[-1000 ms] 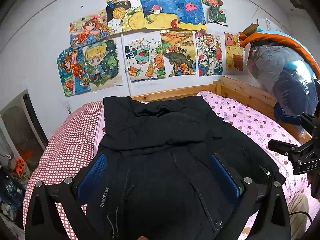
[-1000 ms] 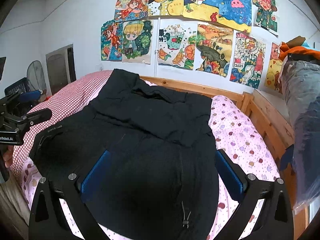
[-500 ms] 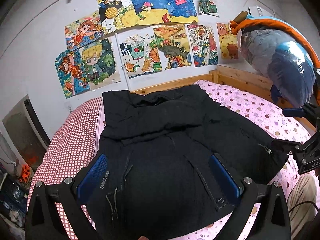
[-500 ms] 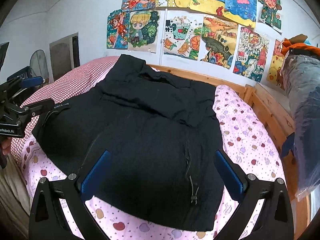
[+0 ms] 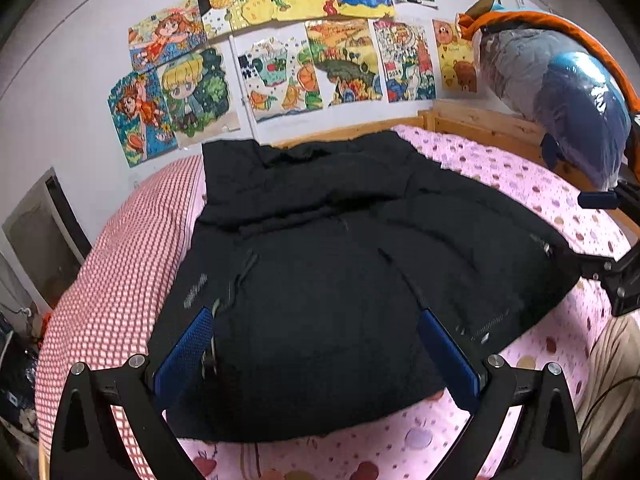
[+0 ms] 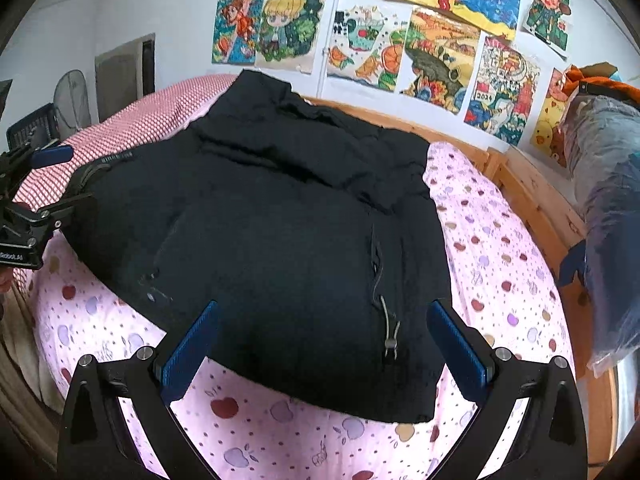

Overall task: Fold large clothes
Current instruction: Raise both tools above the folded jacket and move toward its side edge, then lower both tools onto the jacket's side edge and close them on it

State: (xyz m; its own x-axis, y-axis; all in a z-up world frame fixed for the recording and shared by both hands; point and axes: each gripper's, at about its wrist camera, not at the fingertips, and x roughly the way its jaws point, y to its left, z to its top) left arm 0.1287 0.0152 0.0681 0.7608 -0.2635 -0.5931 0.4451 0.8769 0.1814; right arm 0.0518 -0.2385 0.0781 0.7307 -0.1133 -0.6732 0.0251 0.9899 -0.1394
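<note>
Black padded coat [image 5: 320, 264] [image 6: 288, 220] lies flat on the bed before me, partly folded, hood end toward the wall, hem nearest, zipper cord showing.

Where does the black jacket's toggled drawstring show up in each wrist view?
Left wrist: the drawstring lies low on the left, beside the left gripper's left finger.
Right wrist: drawstring hangs right of centre, near the hem.
Shared landmark: the blond-haired cartoon drawing on the wall.

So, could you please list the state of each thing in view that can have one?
Black jacket: partly folded, lying on the bed, held by neither gripper.
Left gripper: open, empty, above the jacket's hem.
Right gripper: open, empty, above the hem.
Bed sheet: spread flat under the jacket.
</note>
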